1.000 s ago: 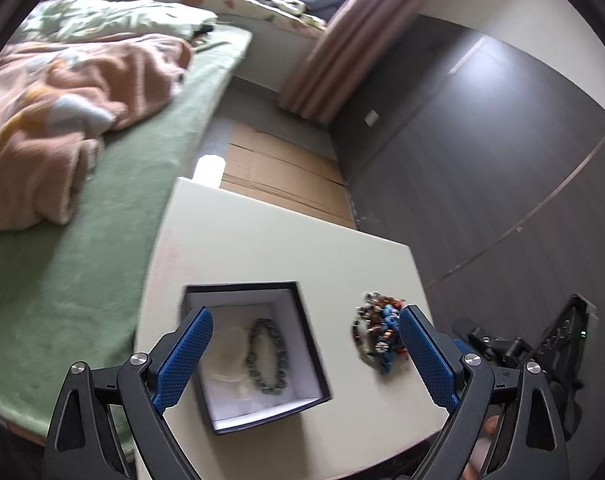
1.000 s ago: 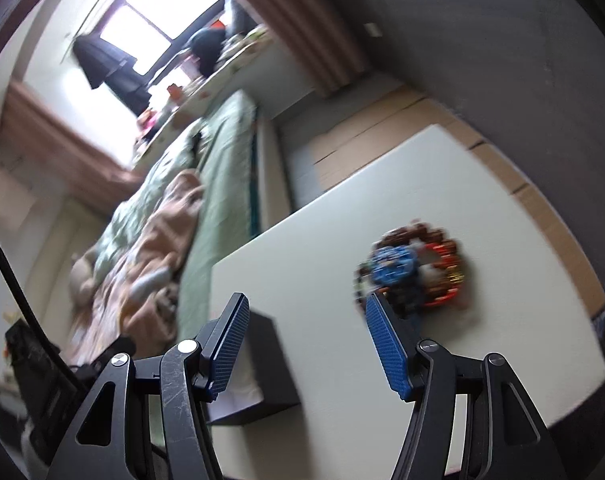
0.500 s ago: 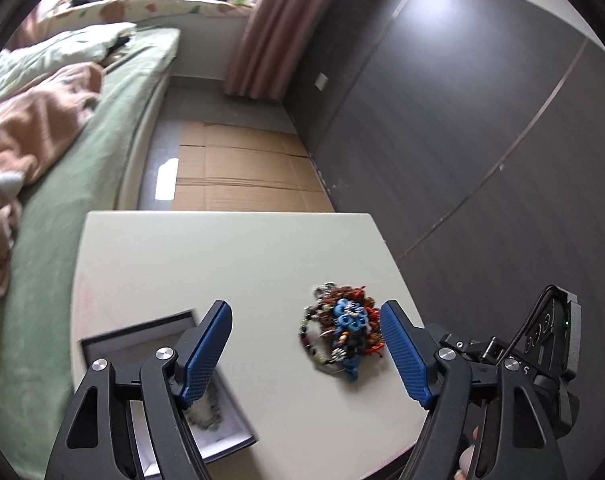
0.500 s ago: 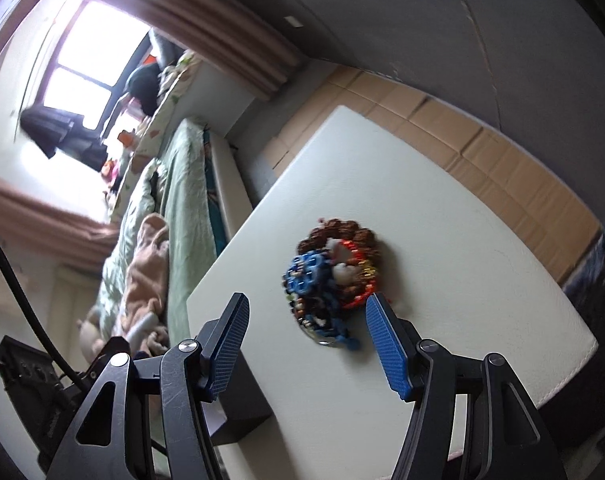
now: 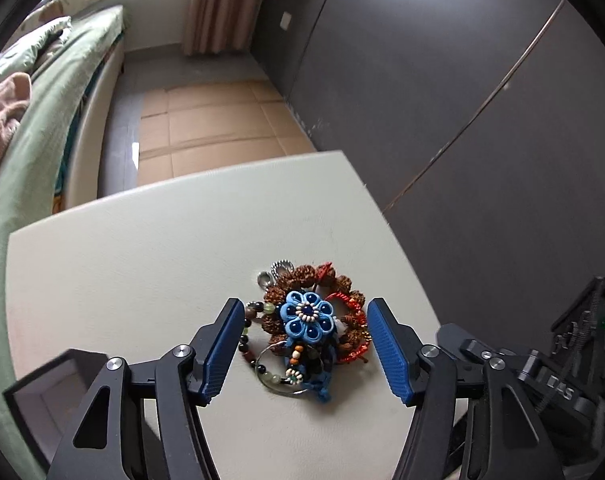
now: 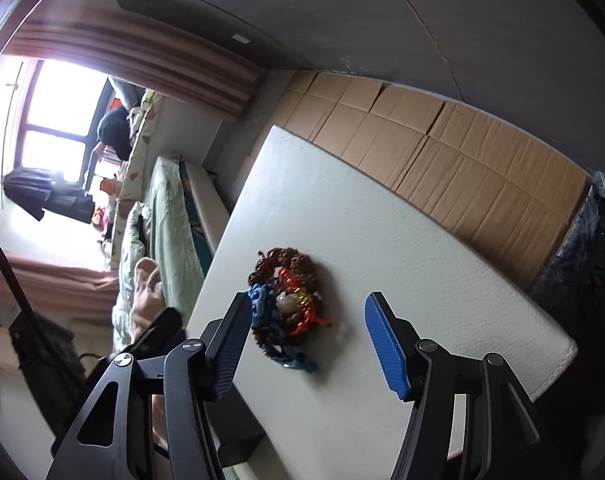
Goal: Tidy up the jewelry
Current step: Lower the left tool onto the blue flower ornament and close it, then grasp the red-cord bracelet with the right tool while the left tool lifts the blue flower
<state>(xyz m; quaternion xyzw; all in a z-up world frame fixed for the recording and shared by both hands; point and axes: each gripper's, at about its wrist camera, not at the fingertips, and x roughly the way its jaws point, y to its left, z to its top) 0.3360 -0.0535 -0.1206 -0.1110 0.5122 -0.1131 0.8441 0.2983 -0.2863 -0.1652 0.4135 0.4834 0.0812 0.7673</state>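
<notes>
Left gripper (image 5: pixel 302 346), black frame with blue ribbed pads: jaws spread wide, holding nothing, straddling the tangled pile of beaded bracelets (image 5: pixel 308 328). Pads sit either side of the pile; contact with the left pad can't be resolved. Gripper looks steeply down at the tabletop.

Pile rests on the cream padded table (image 5: pixel 142 264), toward its right half. Blue fabric flower with white bead centre (image 5: pixel 307 314) lies on top, facing up. Blue knotted cord tail (image 5: pixel 322 390) trails toward the camera, so the pile's long axis runs near-to-far; brown rough-seed bracelet (image 5: pixel 302 276) and silver rings (image 5: pixel 276 272) at the far end, red cord bracelet (image 5: pixel 352 320) on the right.

Black open jewelry box with white lining (image 5: pixel 50 396): bottom left, just beside the left finger, apart from the pile.

Right gripper (image 6: pixel 306 342): also wide open, empty, rolled sideways, hovering off the pile (image 6: pixel 284 308), which sits nearer its left finger.

Beyond the table: tan cardboard sheets on the floor (image 5: pixel 206 120), green-sheeted bed (image 5: pixel 34 128), dark grey wall panels (image 5: pixel 442 80), pink curtain (image 5: pixel 222 4).
</notes>
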